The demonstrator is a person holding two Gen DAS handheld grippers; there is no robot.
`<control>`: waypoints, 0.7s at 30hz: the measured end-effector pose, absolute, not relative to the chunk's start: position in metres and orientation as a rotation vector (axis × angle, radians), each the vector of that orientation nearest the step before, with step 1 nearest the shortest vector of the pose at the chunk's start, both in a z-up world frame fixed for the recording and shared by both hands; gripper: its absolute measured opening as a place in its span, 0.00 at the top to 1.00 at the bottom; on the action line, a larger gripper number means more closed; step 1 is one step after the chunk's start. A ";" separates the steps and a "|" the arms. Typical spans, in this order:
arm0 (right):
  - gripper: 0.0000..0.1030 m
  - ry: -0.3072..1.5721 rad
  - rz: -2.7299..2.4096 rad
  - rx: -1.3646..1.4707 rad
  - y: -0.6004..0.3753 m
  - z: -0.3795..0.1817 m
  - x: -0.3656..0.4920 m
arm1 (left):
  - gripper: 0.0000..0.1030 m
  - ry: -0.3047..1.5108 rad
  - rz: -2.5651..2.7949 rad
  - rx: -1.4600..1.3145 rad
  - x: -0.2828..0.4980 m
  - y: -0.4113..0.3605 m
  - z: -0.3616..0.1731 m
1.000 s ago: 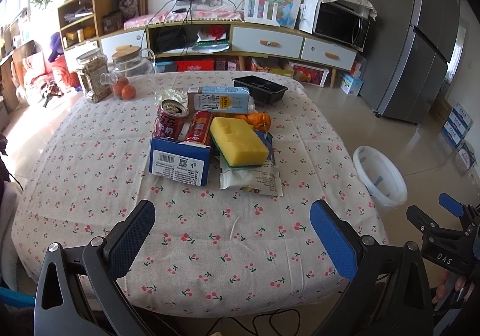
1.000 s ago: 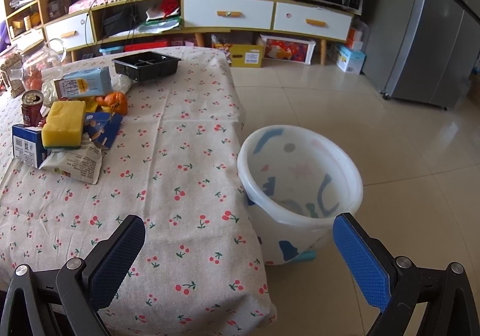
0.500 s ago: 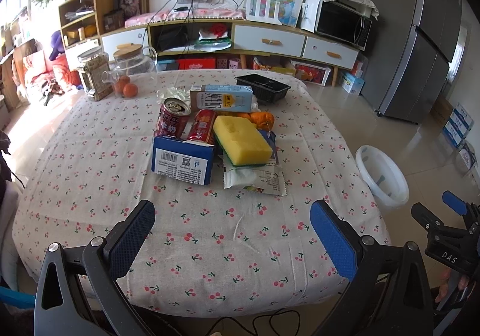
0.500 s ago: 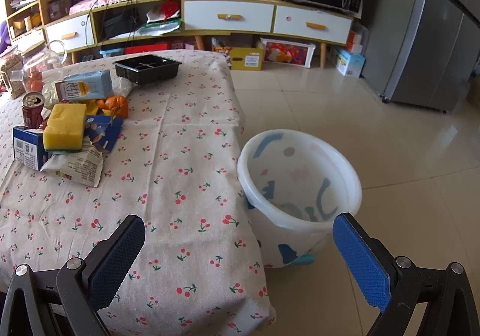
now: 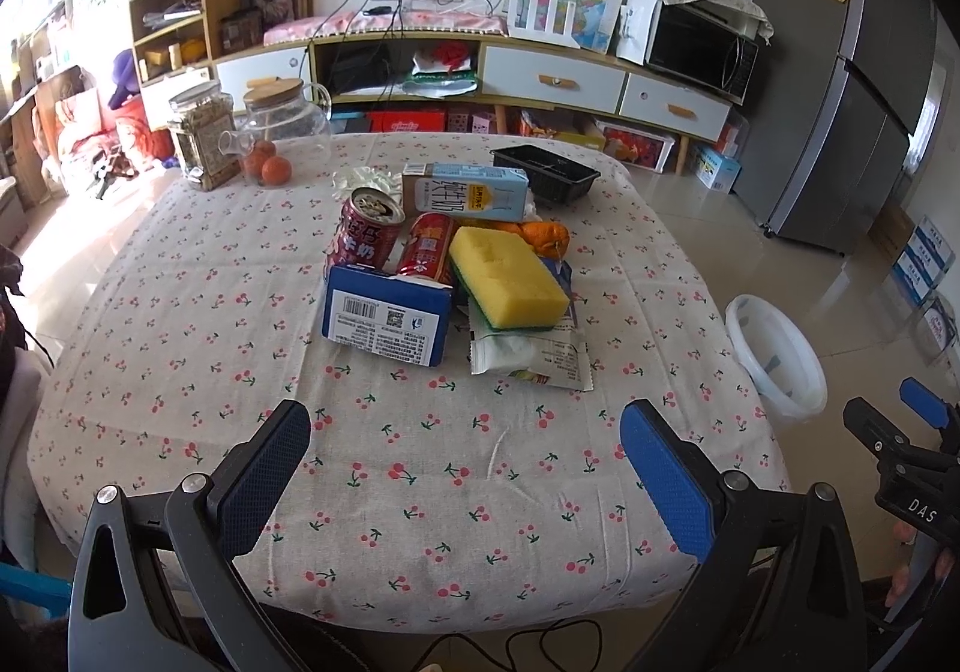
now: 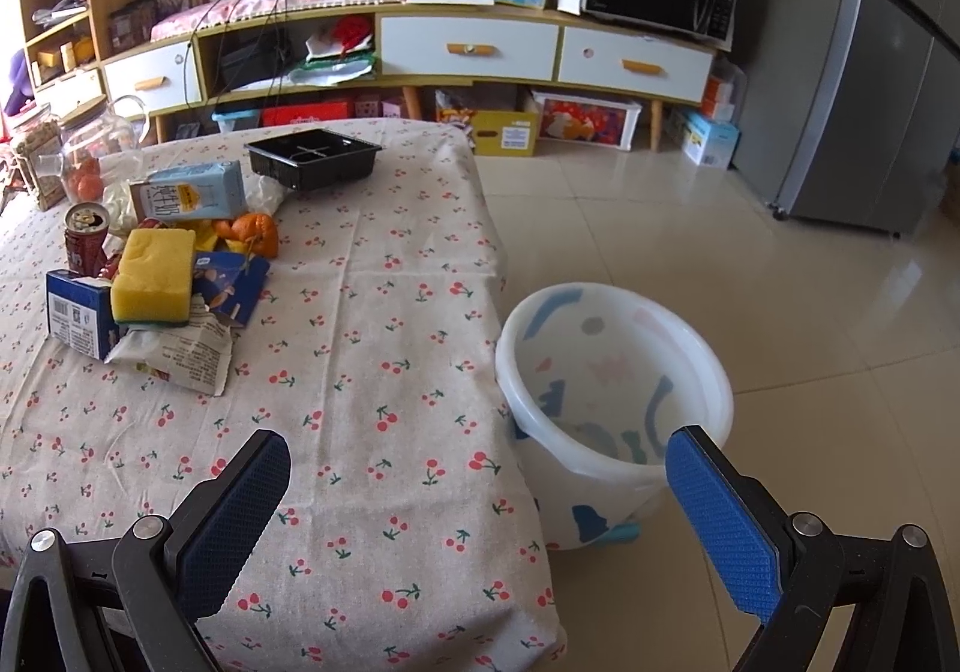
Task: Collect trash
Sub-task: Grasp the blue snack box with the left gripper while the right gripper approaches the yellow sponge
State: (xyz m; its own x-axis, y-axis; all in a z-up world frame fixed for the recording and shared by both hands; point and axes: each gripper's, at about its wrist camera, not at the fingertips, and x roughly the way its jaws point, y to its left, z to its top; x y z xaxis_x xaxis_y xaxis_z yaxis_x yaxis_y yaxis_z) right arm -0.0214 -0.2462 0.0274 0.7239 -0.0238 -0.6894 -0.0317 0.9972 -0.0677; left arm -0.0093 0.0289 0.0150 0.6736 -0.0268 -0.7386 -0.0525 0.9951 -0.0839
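Awaiting collection: trash pile, led by yellow sponge [image 5: 510, 276], at table [image 5: 180, 312] centre; bin [image 6: 612, 402] beside table's right edge, seemingly empty. Left gripper [image 5: 465, 468] and right gripper [image 6: 474, 498] held wide, unladen; the topmost piece is best lifted first.

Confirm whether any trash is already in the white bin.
No: the white bin on the floor holds nothing; the printed shapes sit on its wall.

- Bright daylight floods in left of the table [image 5: 180, 312], blowing out the floor there to white glare.
- The tiled floor [image 6: 690, 228] right of the table shows soft reflections.
- Both views are sharp at centre; fisheye bending curves the fridge [image 5: 840, 90] and darkens corners.
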 end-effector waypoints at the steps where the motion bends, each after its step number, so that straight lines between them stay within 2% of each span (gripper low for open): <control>1: 0.00 0.764 0.006 -0.075 -0.245 0.028 -0.021 | 0.00 0.833 0.016 -0.097 -0.009 0.029 0.015; 8: 0.00 0.794 0.046 -0.084 -0.235 0.035 -0.009 | 0.00 0.874 -0.008 -0.059 0.005 0.034 0.018; 14: 0.00 0.853 0.106 -0.087 -0.226 0.041 0.021 | 0.00 0.996 -0.045 -0.005 0.053 0.055 0.019; 18: 0.00 0.888 0.144 -0.081 -0.220 0.039 0.043 | 0.01 1.146 -0.112 -0.165 0.088 0.081 0.001; 21: 0.00 0.907 0.158 -0.075 -0.218 0.034 0.057 | 0.07 1.143 -0.109 -0.251 0.102 0.097 -0.009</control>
State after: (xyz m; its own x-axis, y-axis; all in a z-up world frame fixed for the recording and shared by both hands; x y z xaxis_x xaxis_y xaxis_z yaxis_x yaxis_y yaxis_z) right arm 0.0565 -0.2182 0.0338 0.6051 0.1050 -0.7892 -0.1687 0.9857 0.0018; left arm 0.1017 0.0974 -0.0086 0.4135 -0.2133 -0.8852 -0.0419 0.9667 -0.2526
